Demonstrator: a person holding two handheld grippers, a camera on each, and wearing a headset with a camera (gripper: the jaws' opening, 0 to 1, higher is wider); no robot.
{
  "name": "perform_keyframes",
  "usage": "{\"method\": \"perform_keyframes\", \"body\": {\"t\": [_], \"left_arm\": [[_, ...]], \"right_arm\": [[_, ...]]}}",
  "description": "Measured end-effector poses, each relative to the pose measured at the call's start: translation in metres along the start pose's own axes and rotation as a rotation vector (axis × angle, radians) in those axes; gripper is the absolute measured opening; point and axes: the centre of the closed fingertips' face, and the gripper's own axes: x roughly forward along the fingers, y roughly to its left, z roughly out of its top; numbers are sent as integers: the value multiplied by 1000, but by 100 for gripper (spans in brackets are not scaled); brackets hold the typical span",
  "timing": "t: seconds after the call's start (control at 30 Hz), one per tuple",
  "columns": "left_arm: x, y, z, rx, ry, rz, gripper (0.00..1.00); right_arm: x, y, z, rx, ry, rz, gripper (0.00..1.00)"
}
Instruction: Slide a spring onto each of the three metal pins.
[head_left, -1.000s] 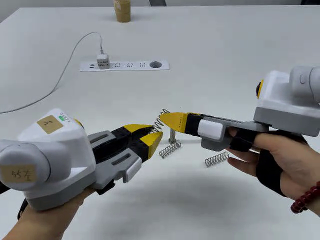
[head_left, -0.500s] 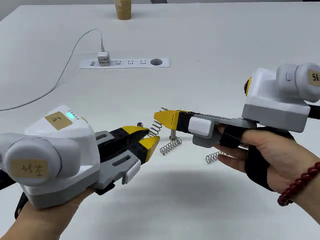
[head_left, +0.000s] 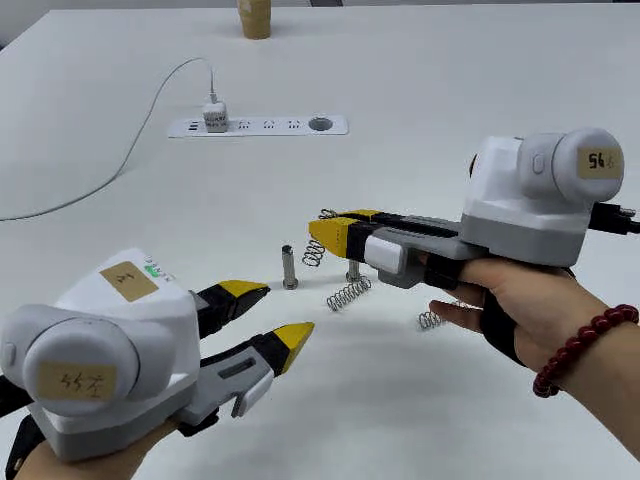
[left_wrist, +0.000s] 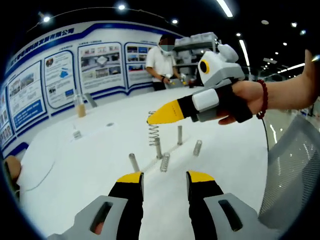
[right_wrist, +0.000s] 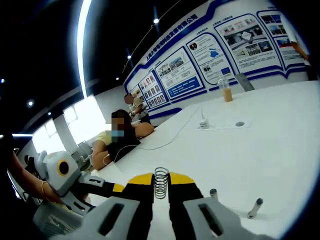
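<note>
On the white table (head_left: 450, 120), on the near side of the power strip (head_left: 258, 126), three short metal pins (head_left: 289, 267) are stood upright, and two coiled wire springs (head_left: 348, 293) are laid flat beside them. The right gripper (head_left: 325, 233) is pinched shut on a third spring (right_wrist: 160, 182) close by the pins. The left gripper (head_left: 270, 312) is held spread apart with nothing between its tips, farther from the strip.

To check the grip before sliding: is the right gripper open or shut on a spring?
Shut: the right gripper pinches a spring between its yellow tips.
</note>
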Motion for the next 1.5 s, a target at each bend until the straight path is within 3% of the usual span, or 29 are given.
{"method": "perform_keyframes", "body": {"t": [0.4, 0.53, 0.8, 1.2, 1.5], "left_arm": [[-3, 1, -7, -11, 23, 20, 59], [-2, 0, -10, -28, 25, 19, 65], [-2, 1, -14, -47, 30, 22, 76], [-2, 1, -16, -69, 34, 16, 82], [-2, 2, -17, -74, 33, 19, 85]], "right_arm": [[23, -11, 2, -104, -1, -32, 11], [30, -15, 0, -174, 12, -48, 11], [39, -19, -4, -208, 18, -60, 11], [49, -23, -12, -240, 37, -63, 11], [53, -24, -20, -319, 73, -66, 12]]}}
